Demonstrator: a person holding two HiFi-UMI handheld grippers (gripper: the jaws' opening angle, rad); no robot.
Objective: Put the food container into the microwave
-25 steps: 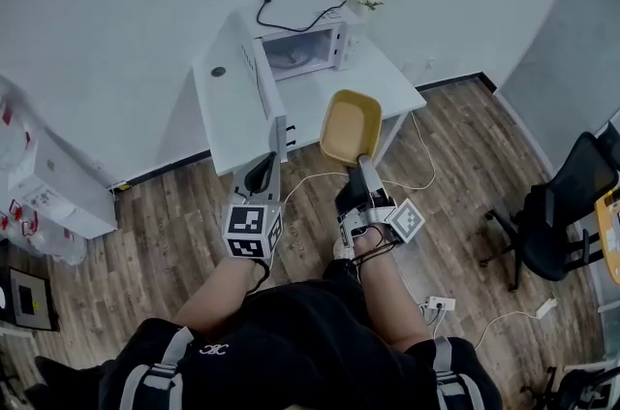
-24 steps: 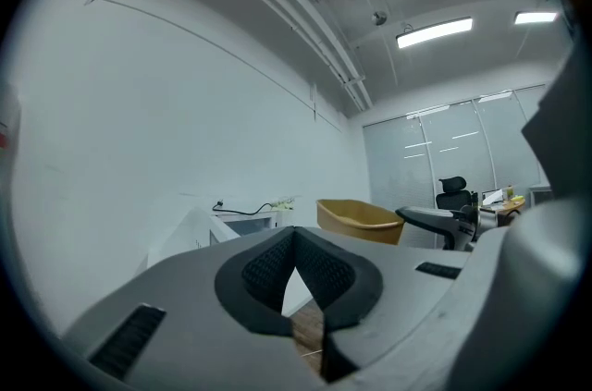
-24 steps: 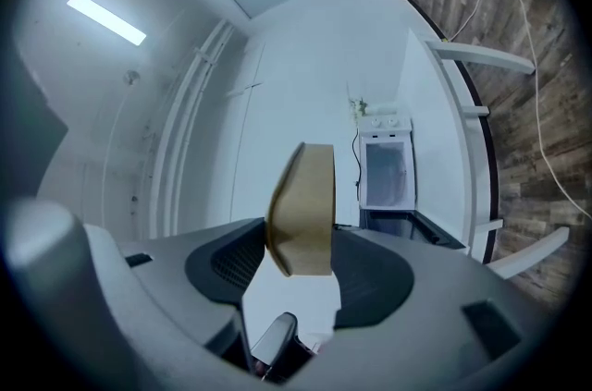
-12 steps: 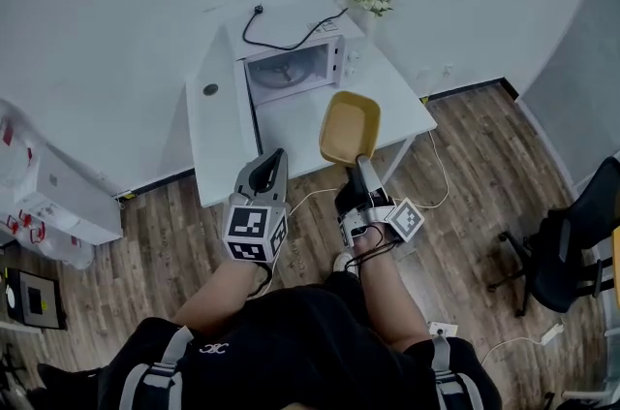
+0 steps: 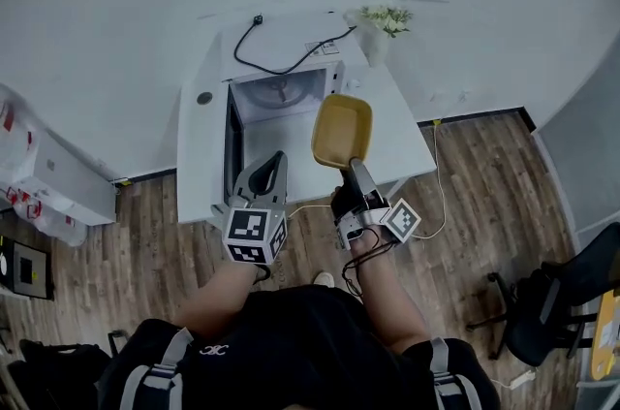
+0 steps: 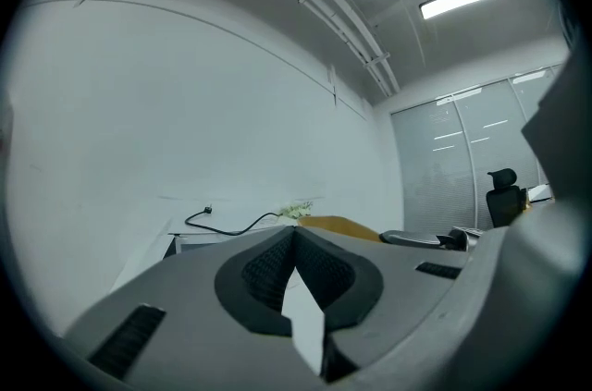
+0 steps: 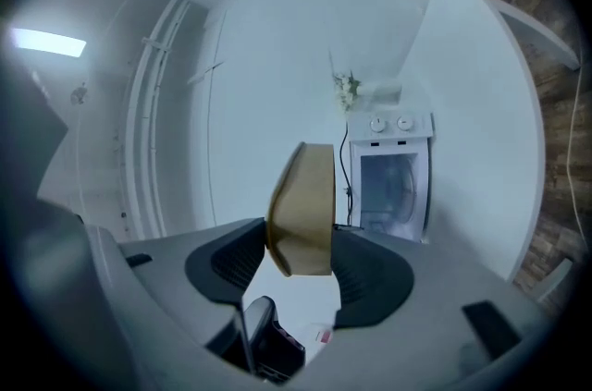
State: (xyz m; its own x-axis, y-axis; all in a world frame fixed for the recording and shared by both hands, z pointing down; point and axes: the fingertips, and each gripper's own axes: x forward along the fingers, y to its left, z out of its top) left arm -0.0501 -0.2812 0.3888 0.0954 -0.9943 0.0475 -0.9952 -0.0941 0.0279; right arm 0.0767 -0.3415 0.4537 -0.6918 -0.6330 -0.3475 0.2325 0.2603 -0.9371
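Note:
The yellow food container (image 5: 342, 129) hangs over the white table (image 5: 402, 141), just right of the microwave's open front. My right gripper (image 5: 351, 166) is shut on its near rim; in the right gripper view the container (image 7: 303, 209) stands on edge between the jaws. The white microwave (image 5: 281, 93) has its cavity exposed, and its door (image 5: 232, 146) is swung out to the left. The microwave (image 7: 393, 186) lies ahead of the container. My left gripper (image 5: 274, 163) is shut and holds nothing, just in front of the opening; its pads (image 6: 319, 264) meet.
A small plant (image 5: 386, 18) stands at the table's back right corner. A black power cable (image 5: 281, 59) lies across the microwave's top. A white cable runs over the wooden floor (image 5: 465, 195) to the right. White cabinets (image 5: 58, 180) stand at the left.
The microwave door has swung fully open, and my left gripper has come off it. The container and right gripper have moved nearer the opening as the view shifted toward the table.

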